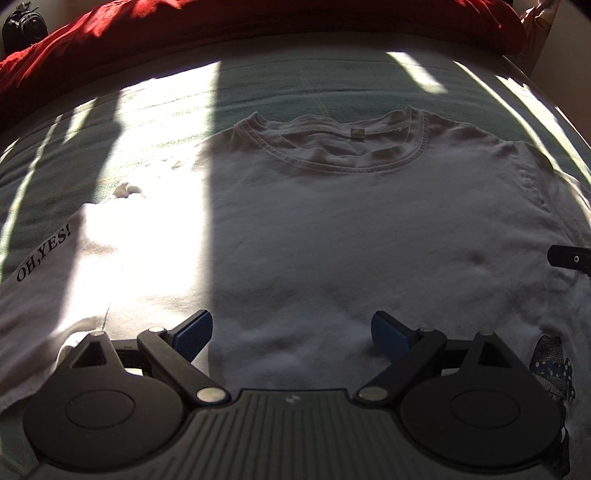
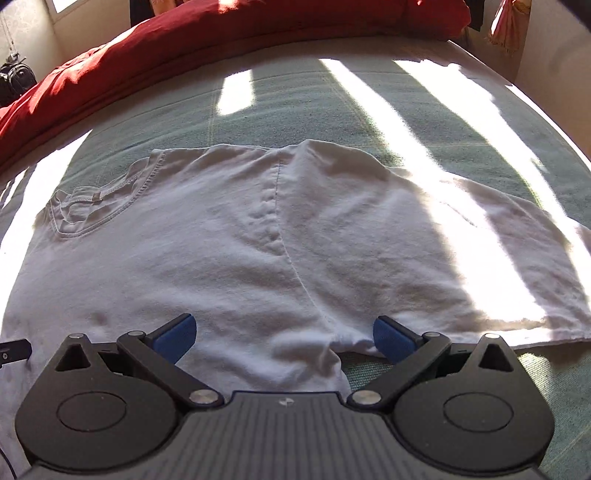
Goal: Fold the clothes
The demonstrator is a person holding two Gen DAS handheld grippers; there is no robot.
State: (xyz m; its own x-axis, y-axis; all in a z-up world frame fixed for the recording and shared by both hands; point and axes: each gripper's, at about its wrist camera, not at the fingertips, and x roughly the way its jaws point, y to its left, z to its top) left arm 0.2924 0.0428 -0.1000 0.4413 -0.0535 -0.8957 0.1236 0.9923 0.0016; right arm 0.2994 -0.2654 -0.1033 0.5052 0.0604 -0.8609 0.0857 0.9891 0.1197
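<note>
**White tee spread flat, both grippers low over the cloth**

White T-shirt (image 1: 332, 236) spread across green bedcover (image 2: 303, 107), neckline toward upper centre of left view, lettered flap turned over at left edge. Laid out flat, likely so edges can be caught. Left gripper (image 1: 291, 334) hovering low over mid-body, jaws wide, nothing between. Right gripper (image 2: 284, 338) low at bottom centre by sleeve seam, jaws wide too, empty. Red duvet (image 2: 221, 33) bunched along top.
</note>
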